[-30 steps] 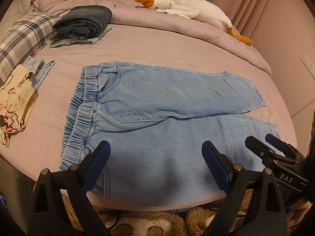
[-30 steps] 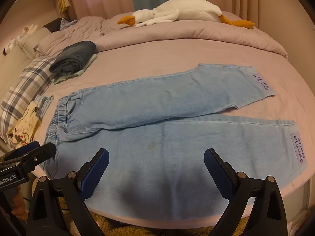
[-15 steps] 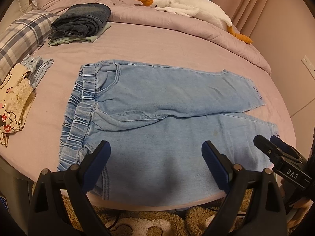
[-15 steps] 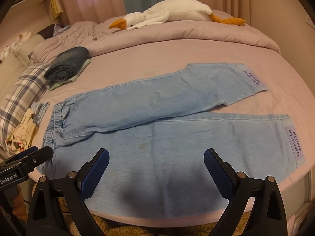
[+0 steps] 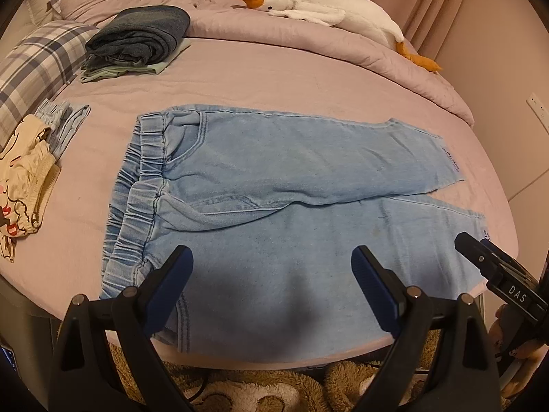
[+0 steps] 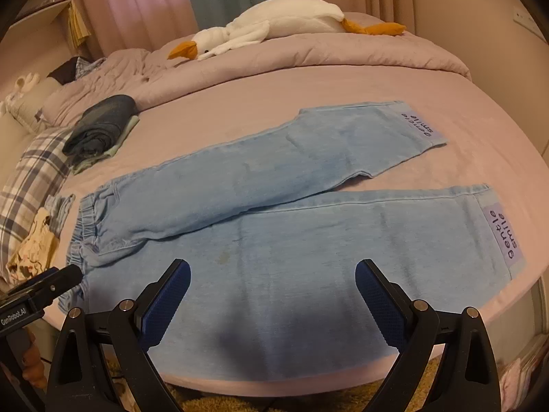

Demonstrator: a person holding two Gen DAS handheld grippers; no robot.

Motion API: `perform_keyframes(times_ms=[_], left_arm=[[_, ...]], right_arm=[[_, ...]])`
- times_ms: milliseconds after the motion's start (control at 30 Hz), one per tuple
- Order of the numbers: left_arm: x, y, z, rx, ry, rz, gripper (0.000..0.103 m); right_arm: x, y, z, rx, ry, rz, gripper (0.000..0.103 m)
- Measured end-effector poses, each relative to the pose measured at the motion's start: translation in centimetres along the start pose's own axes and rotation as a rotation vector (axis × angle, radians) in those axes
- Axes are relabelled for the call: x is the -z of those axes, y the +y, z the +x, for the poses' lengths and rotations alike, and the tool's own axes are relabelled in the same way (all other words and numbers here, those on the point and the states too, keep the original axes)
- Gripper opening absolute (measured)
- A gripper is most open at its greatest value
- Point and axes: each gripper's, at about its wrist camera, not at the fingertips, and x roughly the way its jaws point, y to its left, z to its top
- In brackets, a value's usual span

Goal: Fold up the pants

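Ahead of your tools the light-blue pants (image 5: 291, 206) lie flat and unfolded on the bed (image 5: 274, 79), waistband left, legs right.

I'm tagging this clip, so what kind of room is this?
Most likely a bedroom: the light blue pants lie on a bed with a plaid pillow, a goose plush and curtains behind.

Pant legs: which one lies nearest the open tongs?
The near leg, straight along the bed edge, with the larger "gentle smile" patch. The other leg angles away toward the plush goose.
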Motion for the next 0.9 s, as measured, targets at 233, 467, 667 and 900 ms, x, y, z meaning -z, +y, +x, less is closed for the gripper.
perform_keyframes(times_ms=[233, 467, 667, 900], left_arm=[[-0.1, 0.0, 0.2, -0.001, 0.006, -0.004, 0.093], [-0.6, 2.6, 0.4, -0.039, 0.000, -0.046, 0.093], [-0.6, 9.6, 1.4, -0.145, 0.027, -0.165, 0.093], [1.6, 15.9, 4.1, -0.190, 0.165, -0.293, 0.090]], right_arm=[[0.0, -0.1, 0.0, -0.004, 0.002, 0.004, 0.098], [-0.1, -2.6, -0.4, 0.014, -0.002, 0.055, 0.098], [0.2, -12.8, -1.9, 0.229, -0.031, 0.252, 0.098], [3.5, -25.8, -2.3, 0.367, 0.022, 0.549, 0.098]])
